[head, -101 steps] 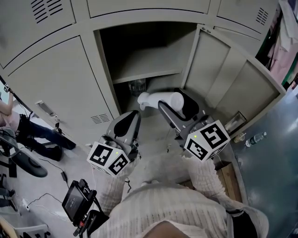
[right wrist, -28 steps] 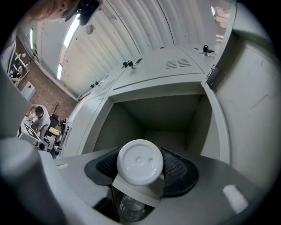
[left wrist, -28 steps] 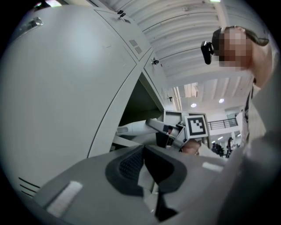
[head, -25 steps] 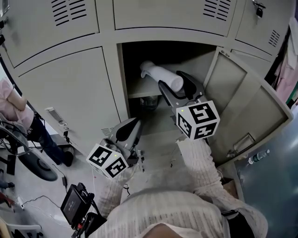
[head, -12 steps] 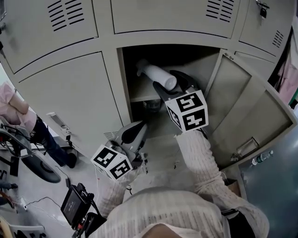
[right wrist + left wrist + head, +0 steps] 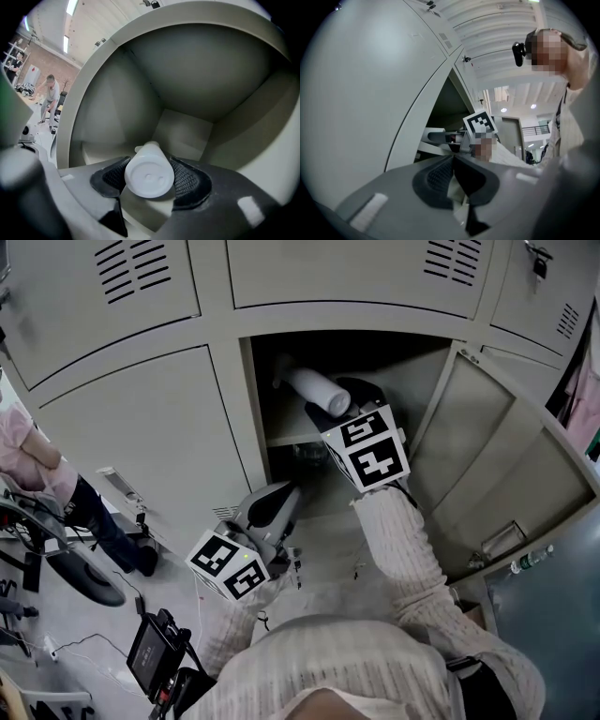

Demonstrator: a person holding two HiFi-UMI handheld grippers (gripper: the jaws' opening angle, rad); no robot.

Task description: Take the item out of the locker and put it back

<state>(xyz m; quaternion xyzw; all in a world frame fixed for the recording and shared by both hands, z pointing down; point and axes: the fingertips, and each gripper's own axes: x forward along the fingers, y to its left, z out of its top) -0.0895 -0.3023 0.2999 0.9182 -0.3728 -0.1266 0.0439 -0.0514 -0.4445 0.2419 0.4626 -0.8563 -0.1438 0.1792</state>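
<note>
Item: white bottle (image 6: 317, 390), smooth rigid plastic, judged light and likely slippery, held on its side in the upper compartment of the open locker (image 6: 253, 381), above the shelf (image 6: 284, 430), neck aimed at ten o'clock in the head view. Hold: my right gripper (image 6: 150, 180) is clamped across the round body near the base, with ribbed pads at three and nine o'clock, which is the wide, stiff part to take. My left gripper (image 6: 281, 493), at seven o'clock of the right one, hangs closed and empty.
</note>
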